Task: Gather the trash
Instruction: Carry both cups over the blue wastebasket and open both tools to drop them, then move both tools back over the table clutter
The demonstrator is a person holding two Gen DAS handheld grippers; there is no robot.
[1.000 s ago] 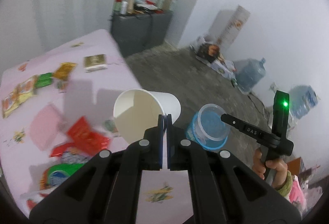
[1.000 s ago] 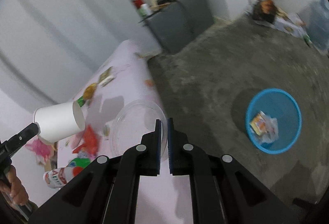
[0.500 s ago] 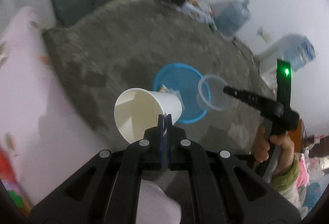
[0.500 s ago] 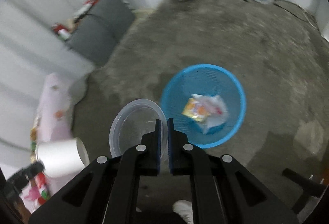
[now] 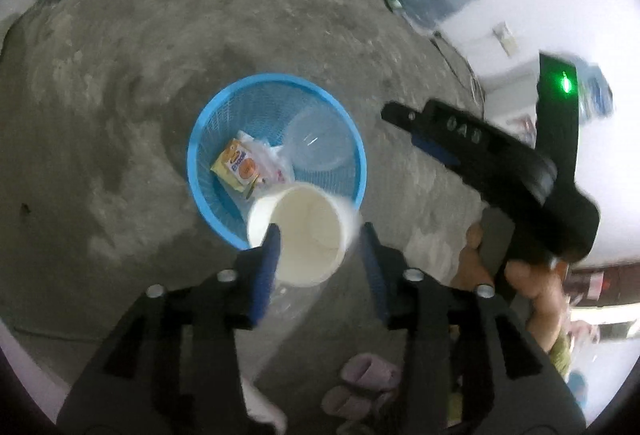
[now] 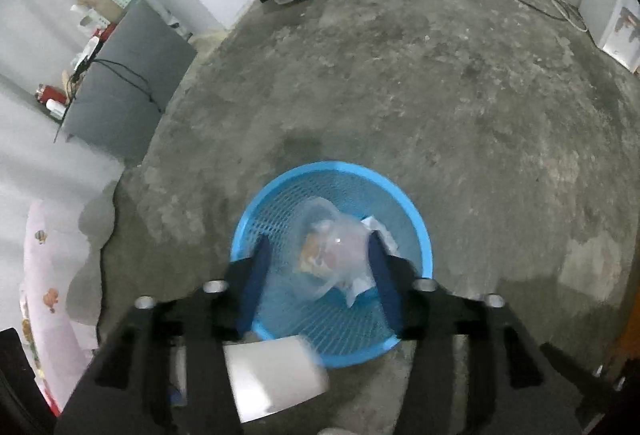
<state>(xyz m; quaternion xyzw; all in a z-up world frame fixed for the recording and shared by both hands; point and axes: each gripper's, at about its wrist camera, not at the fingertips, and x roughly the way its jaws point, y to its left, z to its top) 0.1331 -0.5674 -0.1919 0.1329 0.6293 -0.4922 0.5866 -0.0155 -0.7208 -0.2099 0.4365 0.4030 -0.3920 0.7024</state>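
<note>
As the fingers (image 5: 272,259) parted, the paper cup (image 5: 306,235) hangs between them.

A white paper cup (image 5: 306,235), empty and tipped so its open mouth faces the camera, hangs in mid-air at the near rim of a round blue mesh wastebasket (image 5: 200,139) standing on the concrete floor. A clear plastic container (image 6: 334,245) hangs just above the basket's inside. On the basket's bottom lie a yellow snack packet (image 5: 236,167) and crumpled clear wrapping.
</note>
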